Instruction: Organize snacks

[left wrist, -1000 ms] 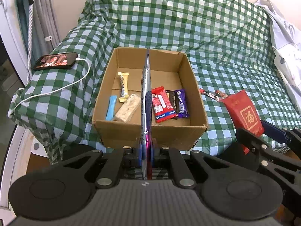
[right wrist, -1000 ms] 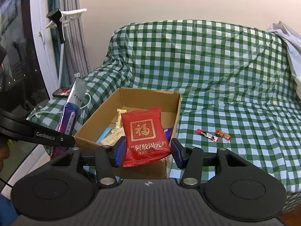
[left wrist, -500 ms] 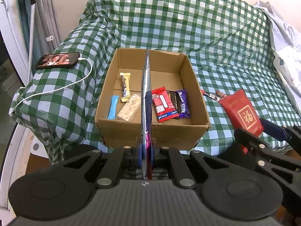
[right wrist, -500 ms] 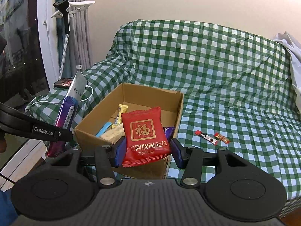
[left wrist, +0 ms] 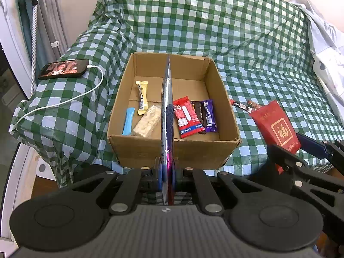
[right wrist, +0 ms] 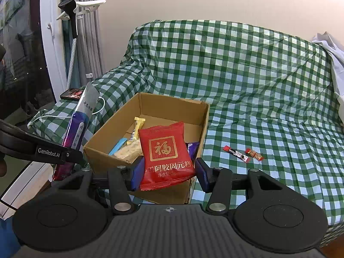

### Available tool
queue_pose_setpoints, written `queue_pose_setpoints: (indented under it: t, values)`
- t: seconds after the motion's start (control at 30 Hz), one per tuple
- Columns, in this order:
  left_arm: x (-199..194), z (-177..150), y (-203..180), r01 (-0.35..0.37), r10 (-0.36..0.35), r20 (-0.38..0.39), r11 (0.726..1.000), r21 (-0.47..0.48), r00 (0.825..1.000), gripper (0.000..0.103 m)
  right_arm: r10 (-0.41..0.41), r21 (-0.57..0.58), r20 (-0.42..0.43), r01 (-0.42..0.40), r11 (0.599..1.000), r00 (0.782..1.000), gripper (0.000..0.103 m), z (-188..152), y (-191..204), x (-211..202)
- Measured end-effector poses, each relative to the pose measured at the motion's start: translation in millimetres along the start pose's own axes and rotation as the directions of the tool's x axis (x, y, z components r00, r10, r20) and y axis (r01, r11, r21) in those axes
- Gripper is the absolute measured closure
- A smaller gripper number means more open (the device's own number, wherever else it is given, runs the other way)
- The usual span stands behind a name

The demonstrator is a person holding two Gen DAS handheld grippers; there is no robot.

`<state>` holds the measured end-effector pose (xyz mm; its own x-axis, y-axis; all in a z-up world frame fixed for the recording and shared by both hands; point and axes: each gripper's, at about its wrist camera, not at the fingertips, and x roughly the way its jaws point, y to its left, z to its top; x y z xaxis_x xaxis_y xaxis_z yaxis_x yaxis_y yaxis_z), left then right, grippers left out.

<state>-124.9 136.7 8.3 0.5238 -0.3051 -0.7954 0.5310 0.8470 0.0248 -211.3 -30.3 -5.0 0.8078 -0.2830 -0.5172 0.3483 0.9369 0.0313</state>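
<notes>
Holding a red snack packet (right wrist: 166, 153) by its two side edges, the right gripper (right wrist: 168, 173) has its fingers (right wrist: 137, 173) partly open and pressed against the packet, which hangs in the air just in front of the cardboard box (left wrist: 172, 150). The left gripper (left wrist: 167, 172) has its fingers (left wrist: 158, 175) nearly together, pinching a tall silver and purple pouch (left wrist: 167, 116) that stands edge-on before its camera. Inside the box lie a blue stick (left wrist: 128, 121), a pale crispy bar (left wrist: 147, 123), a yellow-wrapped bar (left wrist: 142, 97), a red bar (left wrist: 187, 116), a dark bar (left wrist: 197, 109) and a purple bar (left wrist: 208, 116). Two small wrapped snacks (right wrist: 244, 153) rest on the green checked cover of the sofa (right wrist: 247, 81), to the right of the box. A phone (left wrist: 64, 68) with a white cable (left wrist: 64, 101) lies on the sofa arm to the left.
</notes>
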Motion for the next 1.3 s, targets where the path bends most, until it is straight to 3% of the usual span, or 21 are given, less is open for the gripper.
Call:
queue_pose_setpoints:
  t: [0.8,1.3]
  values:
    - [40,11,12,-0.009,0.009,-0.072,1.000,-0.002,0.997,0.094,0.012,-0.003,-0.092,-0.012,1.000,0.996,0.050,4,4,36]
    - [65,52,25,-0.029,0.030,-0.034,0.999,0.027,0.999,0.094,0.006,0.041,-0.115,-0.001,0.999,0.993,0.050,27,-5,71]
